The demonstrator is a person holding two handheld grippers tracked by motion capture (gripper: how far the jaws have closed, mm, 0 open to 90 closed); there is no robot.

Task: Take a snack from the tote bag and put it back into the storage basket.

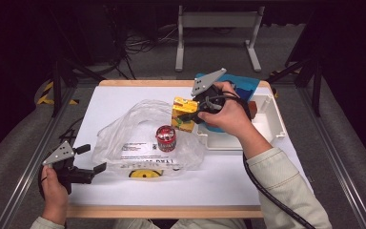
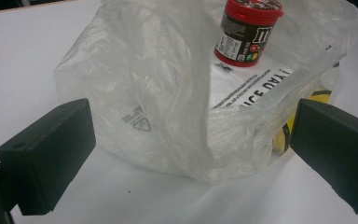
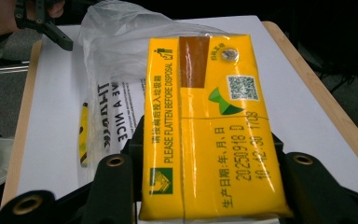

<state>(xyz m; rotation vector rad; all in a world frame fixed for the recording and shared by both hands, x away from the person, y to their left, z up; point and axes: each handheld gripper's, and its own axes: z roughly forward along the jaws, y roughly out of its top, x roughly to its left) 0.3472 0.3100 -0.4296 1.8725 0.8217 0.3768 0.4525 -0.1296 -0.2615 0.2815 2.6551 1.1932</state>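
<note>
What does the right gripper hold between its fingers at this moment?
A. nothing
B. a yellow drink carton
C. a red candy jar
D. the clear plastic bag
B: in the right gripper view the yellow drink carton sits clamped between the fingers of the right gripper, while the red candy jar stands on the plastic bag.

Overhead camera faces forward and down; both gripper cameras sit close, apparently sharing the plastic bag.
</note>
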